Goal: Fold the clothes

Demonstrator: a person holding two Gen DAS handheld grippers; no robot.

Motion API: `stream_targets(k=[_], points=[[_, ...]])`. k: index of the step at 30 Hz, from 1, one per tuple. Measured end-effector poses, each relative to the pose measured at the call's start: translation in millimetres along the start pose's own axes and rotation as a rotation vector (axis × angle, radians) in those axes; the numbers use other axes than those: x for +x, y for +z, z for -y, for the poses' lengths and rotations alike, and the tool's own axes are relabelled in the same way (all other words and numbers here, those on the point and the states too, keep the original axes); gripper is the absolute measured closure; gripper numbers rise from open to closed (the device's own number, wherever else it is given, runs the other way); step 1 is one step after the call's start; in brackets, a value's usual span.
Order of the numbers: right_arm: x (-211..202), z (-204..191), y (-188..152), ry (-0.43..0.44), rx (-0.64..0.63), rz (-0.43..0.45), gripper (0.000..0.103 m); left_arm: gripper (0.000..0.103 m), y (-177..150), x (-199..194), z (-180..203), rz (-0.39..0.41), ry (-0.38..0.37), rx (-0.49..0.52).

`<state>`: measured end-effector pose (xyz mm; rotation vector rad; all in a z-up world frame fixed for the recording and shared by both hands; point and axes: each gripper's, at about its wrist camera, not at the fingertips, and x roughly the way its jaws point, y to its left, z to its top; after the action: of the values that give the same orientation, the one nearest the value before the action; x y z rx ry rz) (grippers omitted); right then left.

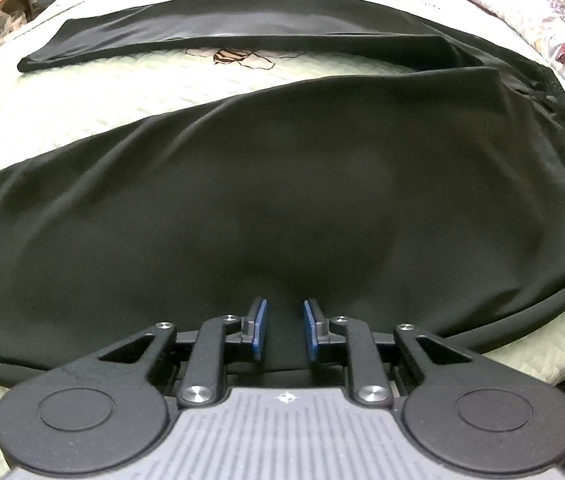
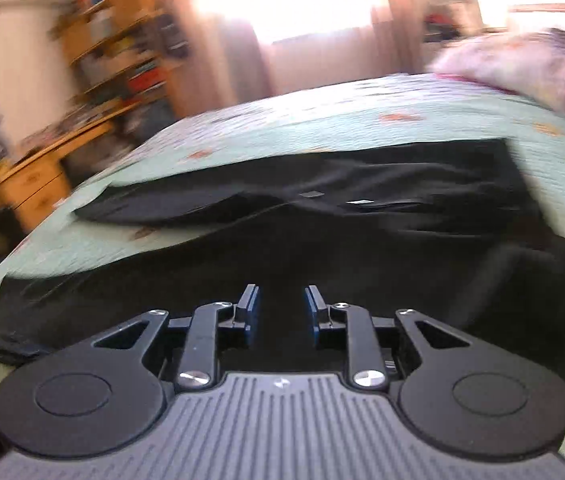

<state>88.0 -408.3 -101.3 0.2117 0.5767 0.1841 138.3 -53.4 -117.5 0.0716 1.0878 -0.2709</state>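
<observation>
Black trousers (image 1: 282, 184) spread on the bed, both hand-held grippers over them and empty.

I had the left hand-held gripper (image 1: 284, 330) pitched down over the near trouser leg, jaws a narrow gap apart, dark cloth showing between the blue pads, though I couldn't tell that they pinched any of it. The right hand-held gripper (image 2: 282, 316) was likewise slightly parted with nothing visibly caught, and its view was smeared with motion. The trousers lay flat on the pale green quilt (image 1: 82, 96), legs splayed apart with a wedge of quilt between them. My worry: a rushed pinch might take only the top layer, so the leg would twist rather than fold. Room looked generous on the far quilt; the pillows (image 2: 514, 64) crowded the waistband end, and the near bed edge was close.
</observation>
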Motion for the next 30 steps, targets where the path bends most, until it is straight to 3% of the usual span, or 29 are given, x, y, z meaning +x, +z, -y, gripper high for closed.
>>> stream_targets(k=[4, 10, 13, 16, 18, 22, 27, 30], points=[[48.3, 5.9, -26.6, -0.016, 0.015, -0.224, 0.075, 0.081, -1.7, -0.4, -0.7, 0.007, -0.007, -0.005], [17.4, 19.4, -40.3, -0.050, 0.076, -0.214, 0.075, 0.081, -2.8, -0.7, 0.8, 0.014, -0.008, 0.004], [0.7, 6.2, -35.7, -0.079, 0.058, -0.212, 0.070, 0.081, -3.1, -0.9, 0.1, 0.017, -0.012, 0.004], [-1.4, -15.2, -22.7, -0.032, 0.011, -0.177, 0.056, 0.081, -2.9, -1.0, -1.1, 0.017, -0.018, 0.001], [10.6, -31.9, -17.5, 0.034, 0.006, -0.162, 0.052, 0.081, -2.5, -0.8, -1.8, 0.016, -0.023, -0.001], [45.6, -44.1, -30.2, 0.118, 0.014, -0.250, 0.053, 0.081, -1.7, -0.4, -2.8, 0.011, -0.031, -0.006], [36.6, -44.6, -48.6, 0.071, -0.015, -0.281, 0.054, 0.081, -0.7, 0.3, -3.7, 0.005, -0.036, -0.005], [23.0, -45.4, -40.4, 0.065, 0.008, -0.285, 0.054, 0.081, -0.3, 0.7, -2.3, 0.004, -0.031, 0.001]])
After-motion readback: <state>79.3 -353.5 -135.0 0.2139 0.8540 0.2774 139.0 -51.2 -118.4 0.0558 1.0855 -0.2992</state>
